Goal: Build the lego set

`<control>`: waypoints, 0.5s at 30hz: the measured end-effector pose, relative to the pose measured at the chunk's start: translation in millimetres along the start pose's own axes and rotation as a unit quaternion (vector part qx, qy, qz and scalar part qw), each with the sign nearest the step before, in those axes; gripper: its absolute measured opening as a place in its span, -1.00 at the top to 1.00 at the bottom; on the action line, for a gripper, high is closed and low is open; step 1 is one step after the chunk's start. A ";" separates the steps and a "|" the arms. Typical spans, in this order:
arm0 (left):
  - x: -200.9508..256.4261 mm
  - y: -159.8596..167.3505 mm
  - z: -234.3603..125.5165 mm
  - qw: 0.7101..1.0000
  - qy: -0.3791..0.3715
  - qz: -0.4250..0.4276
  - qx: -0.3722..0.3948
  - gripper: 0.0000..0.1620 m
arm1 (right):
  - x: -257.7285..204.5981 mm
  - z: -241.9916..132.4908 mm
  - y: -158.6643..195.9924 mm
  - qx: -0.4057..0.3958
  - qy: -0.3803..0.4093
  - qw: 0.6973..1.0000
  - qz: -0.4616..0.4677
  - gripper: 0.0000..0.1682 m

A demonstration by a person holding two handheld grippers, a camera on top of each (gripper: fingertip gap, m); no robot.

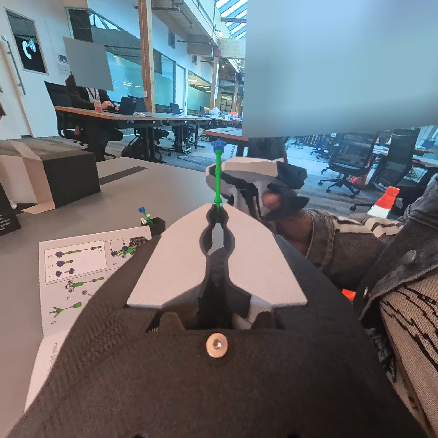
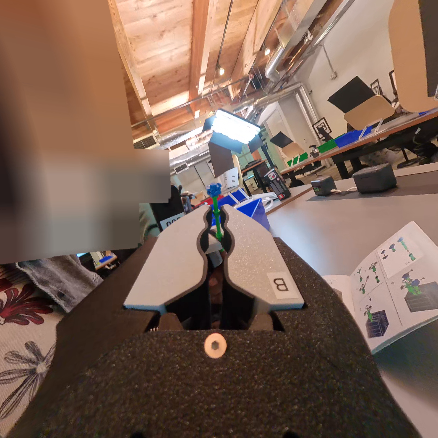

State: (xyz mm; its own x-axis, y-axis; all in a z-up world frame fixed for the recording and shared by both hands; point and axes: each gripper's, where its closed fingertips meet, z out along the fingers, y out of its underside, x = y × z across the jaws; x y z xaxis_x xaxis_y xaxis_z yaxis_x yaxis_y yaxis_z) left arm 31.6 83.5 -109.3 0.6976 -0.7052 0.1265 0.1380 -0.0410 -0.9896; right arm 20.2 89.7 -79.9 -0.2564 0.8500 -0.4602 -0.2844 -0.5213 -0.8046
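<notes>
- Grey laminate desk (image 1: 166,189) carries everything, its far edge giving onto an open office of chairs and long tables.
- Open paper instruction booklet (image 1: 78,267) lies flat on the desk, left of the left tool and showing pictured flower-building steps; the right wrist view has it at lower right (image 2: 388,284).
- Left tool (image 1: 217,214), grey-fingered on a black body, is closed tight on the bottom end of the stem, which stands straight up out of its tips.
- Right tool (image 1: 219,180) comes in from the right, held by a gloved hand (image 1: 279,201); in its own view (image 2: 216,214) its fingers are clamped on the same stem higher up.
- Small black brick box (image 1: 156,225) sits on the desk beyond the booklet's far corner, down and left of both tools; it holds a short blue-and-white flower sprig (image 1: 145,214).
- Thin green lego stem topped with a blue flower (image 1: 218,170) is in mid-air, long axis near vertical, bloom uppermost.
- Planting it, I'd judge, means carrying it down-left to the box, base first; the left tool is nearer.
</notes>
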 end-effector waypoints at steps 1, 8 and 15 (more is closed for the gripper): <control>-1.0 -0.8 -1.4 1.000 0.000 -0.005 0.007 0.96 | -0.2 -0.7 0.8 -0.013 0.003 1.000 -0.010 0.87; 1.2 4.8 -2.3 1.000 0.012 0.006 -0.007 0.96 | -1.0 -0.4 5.0 -0.078 0.018 0.995 -0.060 0.88; 0.9 12.3 -2.9 0.999 0.023 0.015 -0.043 0.86 | 2.3 -3.7 9.0 -0.093 0.024 0.993 -0.068 0.93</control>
State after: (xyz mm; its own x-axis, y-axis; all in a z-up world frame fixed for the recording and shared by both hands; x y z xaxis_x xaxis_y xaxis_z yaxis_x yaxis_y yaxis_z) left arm 31.9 80.3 -121.6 0.6677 -0.7384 0.0946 0.0549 -0.0778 -0.9955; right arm 20.5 87.3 -89.6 -0.1818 0.9162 -0.3572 -0.1371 -0.3833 -0.9134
